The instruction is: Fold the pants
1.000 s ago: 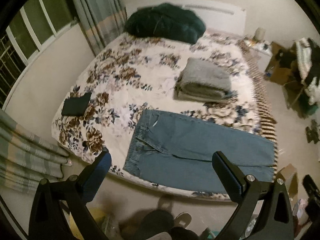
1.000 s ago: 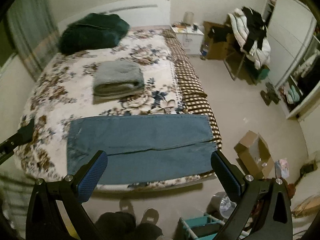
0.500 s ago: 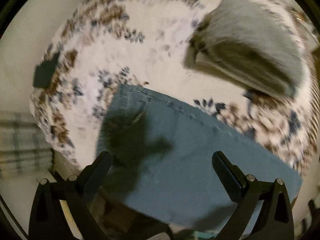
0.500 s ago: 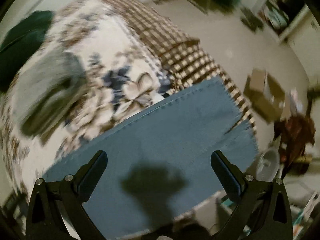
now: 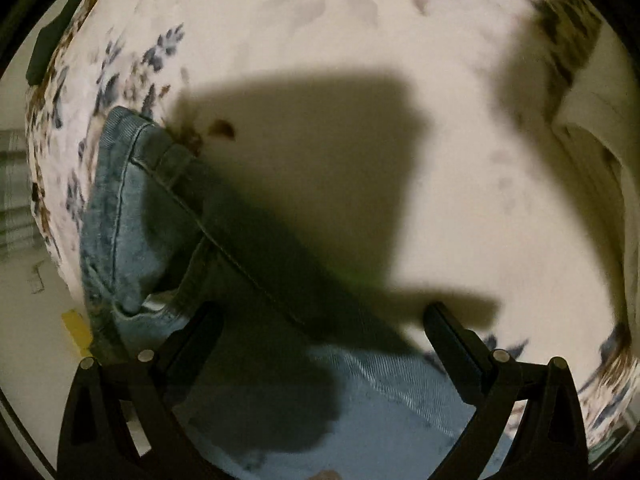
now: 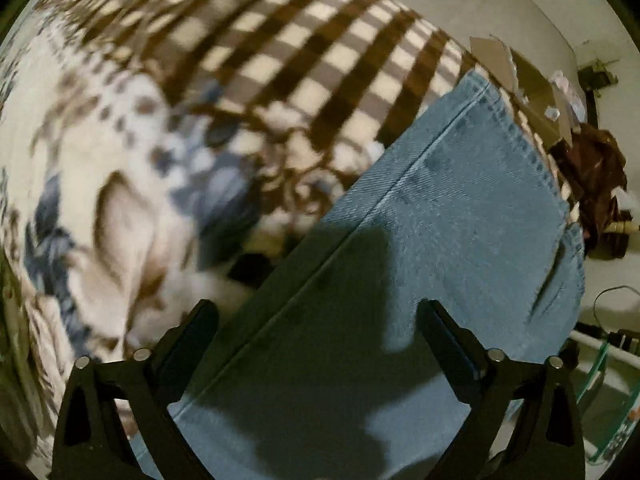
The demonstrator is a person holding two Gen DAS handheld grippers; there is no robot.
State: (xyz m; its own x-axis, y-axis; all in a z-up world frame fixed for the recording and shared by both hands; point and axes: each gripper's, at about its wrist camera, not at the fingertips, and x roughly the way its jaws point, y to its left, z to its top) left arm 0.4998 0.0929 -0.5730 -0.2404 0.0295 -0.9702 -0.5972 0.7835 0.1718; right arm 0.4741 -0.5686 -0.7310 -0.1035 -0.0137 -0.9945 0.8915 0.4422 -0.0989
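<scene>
Pants [image 5: 132, 216] are lying flat on the bed [image 5: 460, 184], blue denim spread along its near edge. A floral cover is showing around the waistband in the left view, with a dark flat thing [image 5: 48, 48] sitting far left on it and a yellow scrap [image 5: 76, 330] down on the floor. In the right view a brown checked blanket [image 6: 304, 52] is running beyond the leg hems [image 6: 528, 152], and a cardboard box [image 6: 516, 76] and a dark brown heap [image 6: 600, 184] are lying on the floor to the right. Nothing is standing between either tool and the cloth.

Left gripper [image 5: 322, 330] is hanging low over the waistband end, fingers spread wide, denim lying between and under them, its shadow falling on cloth and cover. Right gripper [image 6: 318, 326] is hanging over the legs just short of the hems, fingers likewise wide apart, the side seam running between them. Whether the tips are touching the cloth I cannot tell.
</scene>
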